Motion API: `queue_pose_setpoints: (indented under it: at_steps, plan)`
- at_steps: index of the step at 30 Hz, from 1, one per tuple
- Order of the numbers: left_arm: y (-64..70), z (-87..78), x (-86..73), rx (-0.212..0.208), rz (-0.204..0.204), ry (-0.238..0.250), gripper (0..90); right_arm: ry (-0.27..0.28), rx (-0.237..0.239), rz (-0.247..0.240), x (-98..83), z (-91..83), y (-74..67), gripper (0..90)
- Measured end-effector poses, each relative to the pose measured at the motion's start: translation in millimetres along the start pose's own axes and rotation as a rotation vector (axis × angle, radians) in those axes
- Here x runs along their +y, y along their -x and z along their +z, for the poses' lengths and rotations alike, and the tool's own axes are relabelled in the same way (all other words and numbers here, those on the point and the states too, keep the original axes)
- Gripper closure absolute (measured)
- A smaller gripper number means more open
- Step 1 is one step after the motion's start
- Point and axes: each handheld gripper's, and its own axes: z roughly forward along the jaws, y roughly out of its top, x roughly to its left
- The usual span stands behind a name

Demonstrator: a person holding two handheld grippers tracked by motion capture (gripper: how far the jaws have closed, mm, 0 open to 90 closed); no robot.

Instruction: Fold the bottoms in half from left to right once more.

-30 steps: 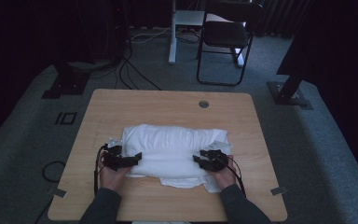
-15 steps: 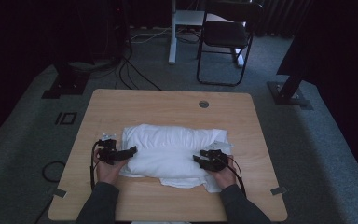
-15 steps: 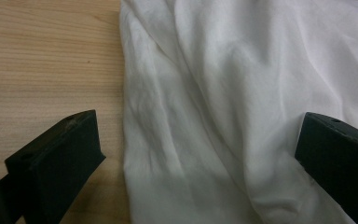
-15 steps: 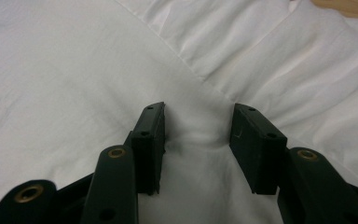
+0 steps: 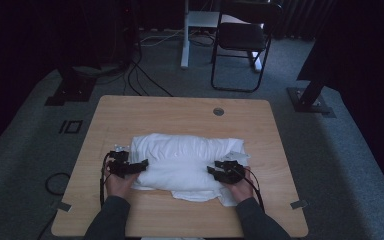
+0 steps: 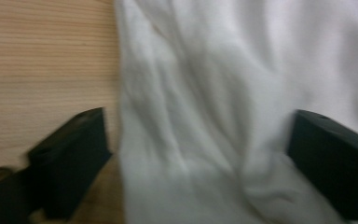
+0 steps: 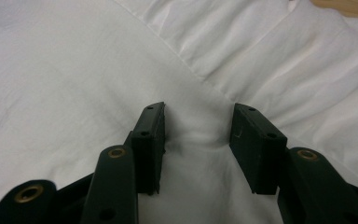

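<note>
A white cloth point(image 5: 185, 157) lies bunched and loosely folded across the middle of the wooden table point(image 5: 180, 112). At the cloth's left end my left gripper point(image 5: 130, 167) is held open. In the left gripper view its jaws stand wide apart, with the cloth's edge point(image 6: 191, 130) running between them and bare wood on the left. My right gripper point(image 5: 222, 172) rests on the cloth's right front part. Its black fingers point(image 7: 151, 140) are partly apart and pressed into the cloth point(image 7: 74, 70), and a small pucker of fabric sits between them without being clamped.
A round grommet hole point(image 5: 218, 111) sits near the table's far edge. On the carpet beyond the table are a black chair point(image 5: 242, 45), a white stand point(image 5: 187, 35) and cables point(image 5: 145, 75). A dark stand foot point(image 5: 310, 100) is at the right.
The left gripper drew slightly away to the left, then came back to the cloth's left end. The right gripper has stayed where it was.
</note>
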Motion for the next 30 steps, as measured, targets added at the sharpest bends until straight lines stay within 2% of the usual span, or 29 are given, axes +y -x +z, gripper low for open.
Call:
queue_pose_setpoints:
  at_steps: [2,4,6,7,9,12,13,15,18,19,20,21,24,27,30]
  plan:
    - [0.1,-1.6,-0.4,-0.012,0.001,-0.004,23.7,0.001,0.0,0.0,-0.1,0.0,0.0,54.3]
    - [0.0,-2.5,-0.6,-0.038,0.014,-0.014,36.1,0.002,0.0,-0.001,-0.2,0.0,0.0,54.3]
    - [0.4,-2.3,-0.7,-0.048,0.03,-0.018,44.1,0.002,0.001,-0.001,-0.2,-0.1,0.0,54.3]
    - [0.5,-1.8,-0.9,-0.064,0.034,-0.021,51.9,0.001,0.001,0.0,-0.1,-0.1,0.1,54.3]
    - [1.1,-0.8,-1.1,-0.066,0.043,-0.025,64.4,0.002,0.002,0.0,-0.1,-0.1,0.1,54.3]
    - [1.1,-0.1,-1.3,-0.086,0.034,-0.023,79.3,0.001,0.002,-0.001,0.1,-0.2,0.2,54.2]
    - [1.3,-1.8,-0.8,-0.1,0.046,-0.007,82.1,-0.002,0.003,0.0,0.7,-0.7,0.1,53.9]
    - [0.3,-6.1,-0.8,-0.12,0.058,0.015,83.3,-0.012,-0.005,-0.012,2.3,-2.6,-0.8,53.7]
    - [-2.2,-16.8,1.6,-0.154,0.044,0.058,83.8,-0.031,-0.033,-0.037,10.1,-9.4,-4.2,54.3]
    - [-2.2,-16.8,1.6,-0.154,0.044,0.058,83.8,-0.031,-0.033,-0.037,10.1,-9.4,-4.2,54.3]
    - [-2.2,-16.8,1.6,-0.154,0.044,0.058,83.8,-0.026,-0.045,-0.046,13.7,-12.7,-6.9,55.1]
    - [-0.8,-28.0,5.9,-0.182,0.049,0.108,83.8,0.001,-0.046,-0.06,21.5,-19.2,-12.6,55.5]
    - [1.0,-38.2,11.6,-0.22,0.046,0.159,83.9,0.035,-0.033,-0.086,34.2,-22.6,-22.9,55.7]
    - [6.2,-47.2,18.0,-0.249,0.057,0.2,83.9,0.028,-0.007,-0.105,44.8,-13.6,-31.1,56.1]
    - [12.5,-54.1,24.1,-0.267,0.075,0.229,84.0,0.0,0.012,-0.115,49.9,4.3,-36.3,56.1]
